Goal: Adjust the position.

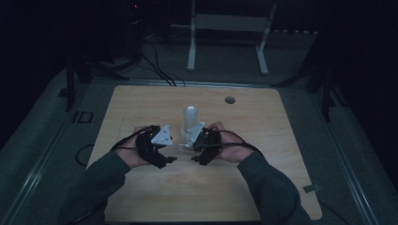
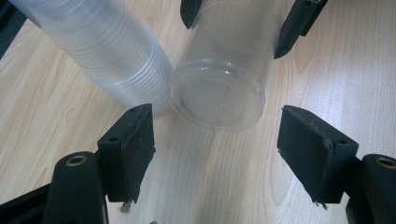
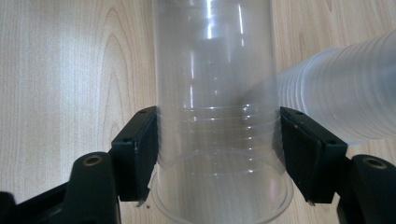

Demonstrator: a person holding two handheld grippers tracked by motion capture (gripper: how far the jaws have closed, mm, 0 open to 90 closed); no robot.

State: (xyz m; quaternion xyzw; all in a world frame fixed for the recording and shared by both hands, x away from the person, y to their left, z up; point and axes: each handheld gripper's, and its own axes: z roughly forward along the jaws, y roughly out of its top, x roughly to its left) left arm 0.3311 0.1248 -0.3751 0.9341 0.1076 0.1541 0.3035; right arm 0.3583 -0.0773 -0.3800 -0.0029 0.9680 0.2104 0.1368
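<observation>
- Cup [image 3: 212, 121], clear thin plastic, lies level between the two grippers, just beside the stack of cups [image 2: 98, 51], which serves as the landmark on the wooden table [image 1: 263, 140].
- Right gripper [image 3: 217, 149] is clamped on the cup near its rim, one pad on each side of the wall.
- Left gripper [image 2: 217, 149] stands spread and empty; the cup's base faces it, just short of its pads [image 2: 135, 144], with the stack's end just beside that base.
- Handling, as I judge it: very light, springy and easily dented, smooth enough to slip, likely to crack if squeezed hard.
- Best hold for the free gripper: low on the wall near the stiffer base ring, across the width, with gentle pressure.
</observation>
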